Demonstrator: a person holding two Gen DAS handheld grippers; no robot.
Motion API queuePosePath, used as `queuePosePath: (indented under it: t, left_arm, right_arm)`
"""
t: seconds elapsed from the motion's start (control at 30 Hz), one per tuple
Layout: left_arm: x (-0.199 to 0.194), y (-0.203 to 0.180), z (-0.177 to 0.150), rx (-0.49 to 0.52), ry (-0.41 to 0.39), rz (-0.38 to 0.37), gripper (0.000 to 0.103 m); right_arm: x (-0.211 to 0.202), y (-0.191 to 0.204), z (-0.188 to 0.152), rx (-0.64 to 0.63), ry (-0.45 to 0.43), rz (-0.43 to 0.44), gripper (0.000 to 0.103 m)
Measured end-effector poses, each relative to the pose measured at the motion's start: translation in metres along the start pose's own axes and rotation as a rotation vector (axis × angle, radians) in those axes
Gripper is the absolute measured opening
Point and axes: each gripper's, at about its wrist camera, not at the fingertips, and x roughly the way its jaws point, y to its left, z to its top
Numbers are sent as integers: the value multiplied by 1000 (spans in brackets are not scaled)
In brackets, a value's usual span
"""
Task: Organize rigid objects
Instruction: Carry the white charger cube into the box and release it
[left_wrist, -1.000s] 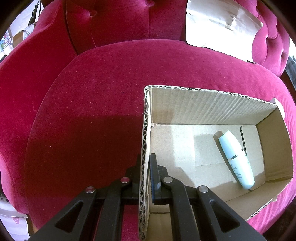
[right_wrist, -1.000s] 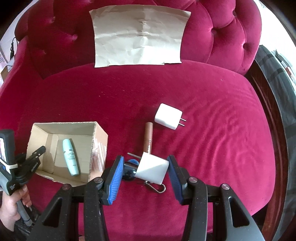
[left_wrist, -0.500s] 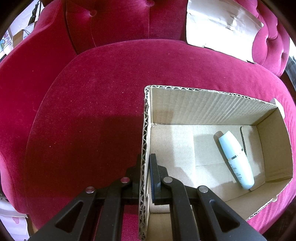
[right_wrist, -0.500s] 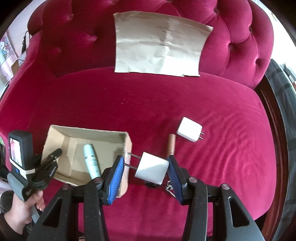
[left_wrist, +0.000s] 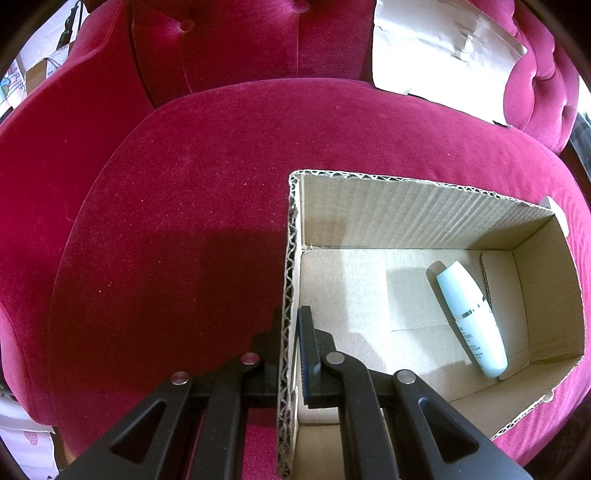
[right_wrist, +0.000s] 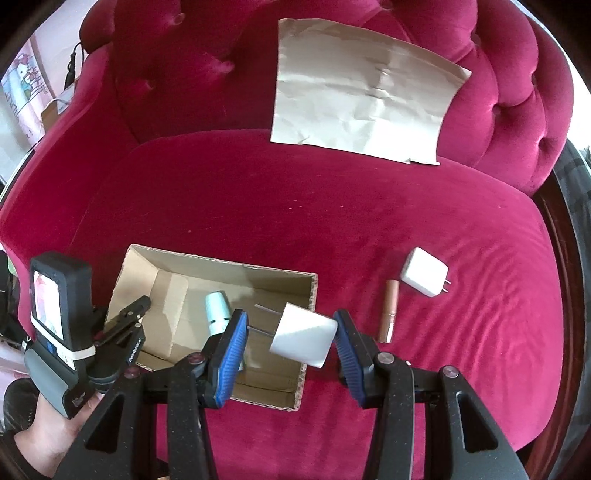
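Note:
An open cardboard box (left_wrist: 406, 206) lies on a crimson velvet sofa, with a pale blue bottle (left_wrist: 469, 317) on its floor. My left gripper (left_wrist: 291, 321) is shut on the box's left wall, one finger outside and one inside. In the right wrist view the same box (right_wrist: 221, 260) sits at lower left with the bottle (right_wrist: 218, 310) inside and the left gripper (right_wrist: 142, 304) pinching its end. My right gripper (right_wrist: 290, 328) is shut on a white charger plug (right_wrist: 304, 334), prongs pointing left, held above the box's right end.
A second white charger (right_wrist: 424, 273) and a brown tube (right_wrist: 389, 310) lie on the seat to the right of the box. A creased sheet of brown paper (right_wrist: 365, 107) leans on the backrest. A person's hand (right_wrist: 48, 435) holds the left gripper's handle.
My right gripper has carried the white charger leftwards, from beside the brown tube to above the box's right end. The left gripper and the box have stayed put.

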Motion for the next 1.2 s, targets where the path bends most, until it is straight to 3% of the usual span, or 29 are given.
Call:
queuePosePath:
  t: [0.73, 1.2]
  left_arm:
    - [-1, 2, 3, 0, -1, 0, 5]
    - [0, 2, 3, 0, -1, -1, 5]
  right_arm:
    - [47, 49, 3, -41, 32, 25, 51]
    - [68, 51, 0, -16, 51, 41, 51]
